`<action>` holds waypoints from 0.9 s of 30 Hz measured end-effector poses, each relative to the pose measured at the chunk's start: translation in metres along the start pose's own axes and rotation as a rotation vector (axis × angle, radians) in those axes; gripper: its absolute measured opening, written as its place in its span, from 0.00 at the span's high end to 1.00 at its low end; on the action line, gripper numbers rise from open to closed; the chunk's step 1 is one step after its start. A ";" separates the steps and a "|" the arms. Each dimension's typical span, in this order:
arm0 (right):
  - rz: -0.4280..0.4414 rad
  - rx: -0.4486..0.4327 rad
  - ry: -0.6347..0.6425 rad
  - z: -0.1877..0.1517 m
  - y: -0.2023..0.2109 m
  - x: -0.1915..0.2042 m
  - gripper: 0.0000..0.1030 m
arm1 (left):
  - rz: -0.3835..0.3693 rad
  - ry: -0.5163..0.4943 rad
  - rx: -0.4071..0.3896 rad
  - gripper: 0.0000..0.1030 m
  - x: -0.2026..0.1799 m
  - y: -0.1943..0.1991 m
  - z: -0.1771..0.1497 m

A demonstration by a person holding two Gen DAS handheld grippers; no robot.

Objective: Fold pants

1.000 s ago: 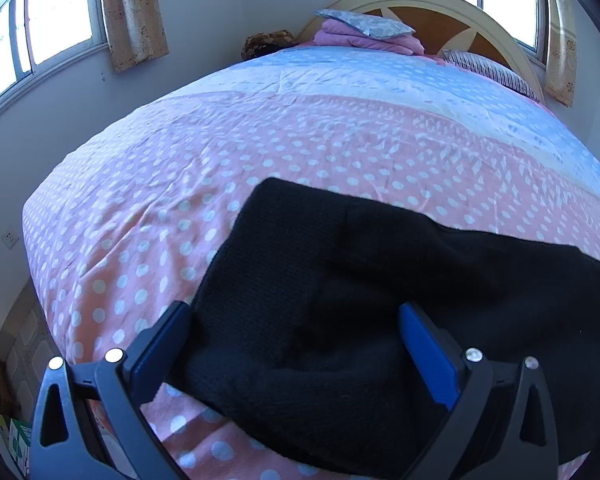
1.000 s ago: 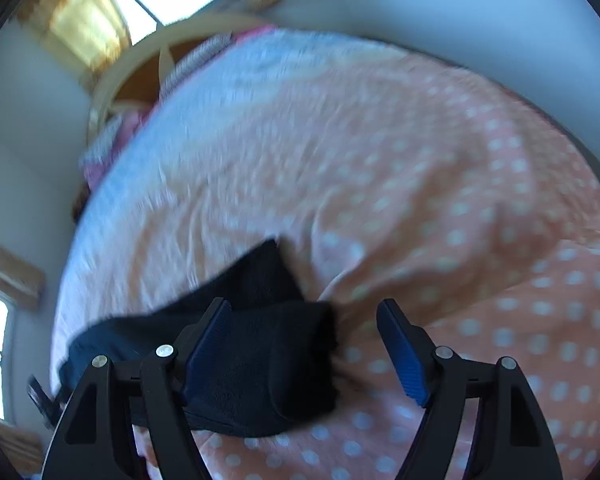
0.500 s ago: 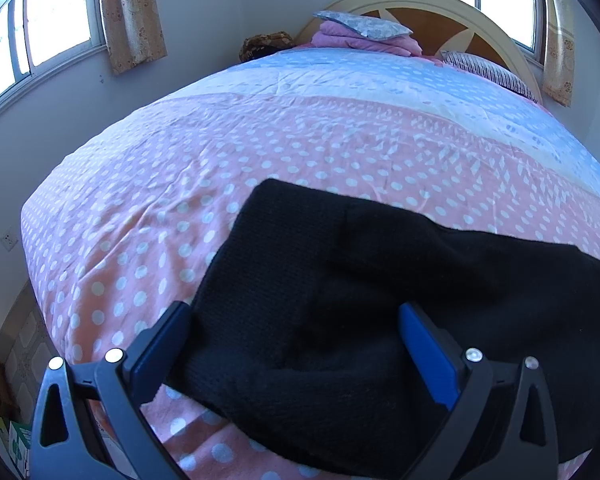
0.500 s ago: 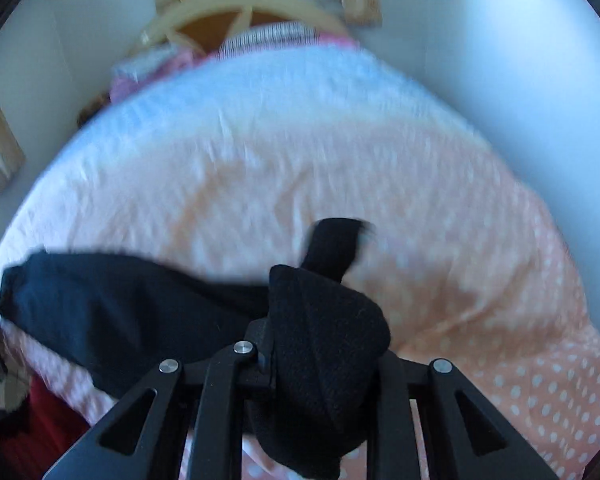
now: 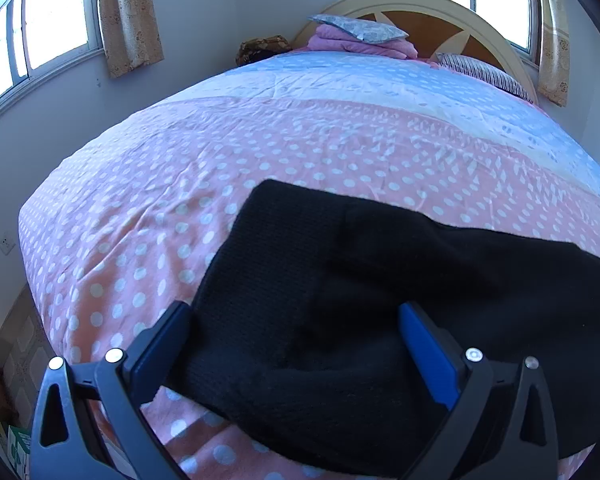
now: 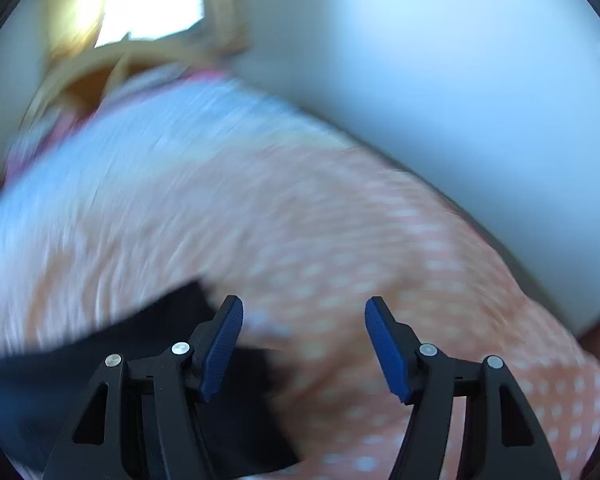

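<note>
Black pants (image 5: 380, 280) lie crumpled near the front edge of a pink polka-dot bed cover (image 5: 180, 184). My left gripper (image 5: 296, 344) hovers open over their near end, a blue-padded finger on either side and neither pad pressing the cloth. The right wrist view is blurred by motion. There my right gripper (image 6: 304, 312) points down at the bed cover (image 6: 340, 240), its jaws opening with nothing between them. The pants (image 6: 100, 360) sit at the lower left, behind its left finger.
At the far end stands a rounded headboard (image 5: 440, 12), with folded pink bedding (image 5: 360, 42) and a striped pillow (image 5: 484, 74) in front. Curtained windows (image 5: 52, 20) line the left wall. A pale wall (image 6: 460, 100) runs close along the bed's right side.
Half a second ago the right gripper was shut on a raised end of the pants; now its jaws stand apart and empty, and its view has swung. The left gripper has not moved.
</note>
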State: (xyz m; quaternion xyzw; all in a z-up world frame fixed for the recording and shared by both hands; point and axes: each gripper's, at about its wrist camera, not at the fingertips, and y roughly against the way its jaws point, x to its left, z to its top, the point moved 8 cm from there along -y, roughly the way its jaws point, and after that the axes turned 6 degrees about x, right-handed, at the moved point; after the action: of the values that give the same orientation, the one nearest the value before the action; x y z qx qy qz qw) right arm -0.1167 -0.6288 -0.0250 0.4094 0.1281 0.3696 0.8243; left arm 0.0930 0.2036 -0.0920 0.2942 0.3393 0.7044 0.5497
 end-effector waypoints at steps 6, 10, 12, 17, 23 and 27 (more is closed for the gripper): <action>0.355 0.040 -0.303 -0.037 0.046 -0.021 0.37 | 0.019 0.003 -0.014 0.00 -0.001 0.000 0.000; 0.360 0.065 -0.217 -0.050 0.043 -0.001 0.37 | 0.017 -0.001 0.010 0.00 -0.002 -0.003 0.004; 0.402 0.088 -0.256 -0.045 0.034 0.004 0.37 | 0.004 0.000 0.018 0.00 -0.001 -0.003 0.005; 0.525 0.236 -0.196 -0.042 -0.002 0.038 0.37 | 0.013 0.002 0.004 0.00 -0.001 -0.002 0.003; 0.670 0.232 -0.037 -0.040 0.002 0.072 0.37 | 0.018 0.007 0.023 0.00 -0.002 -0.003 0.004; 0.523 0.278 -0.034 -0.045 -0.028 0.062 0.49 | 0.021 0.008 0.025 0.00 -0.002 -0.004 0.006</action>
State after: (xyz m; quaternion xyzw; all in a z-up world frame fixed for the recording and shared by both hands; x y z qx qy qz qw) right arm -0.0824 -0.5694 -0.0690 0.5435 0.0540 0.5415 0.6391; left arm 0.1003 0.2033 -0.0919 0.3019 0.3469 0.7071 0.5371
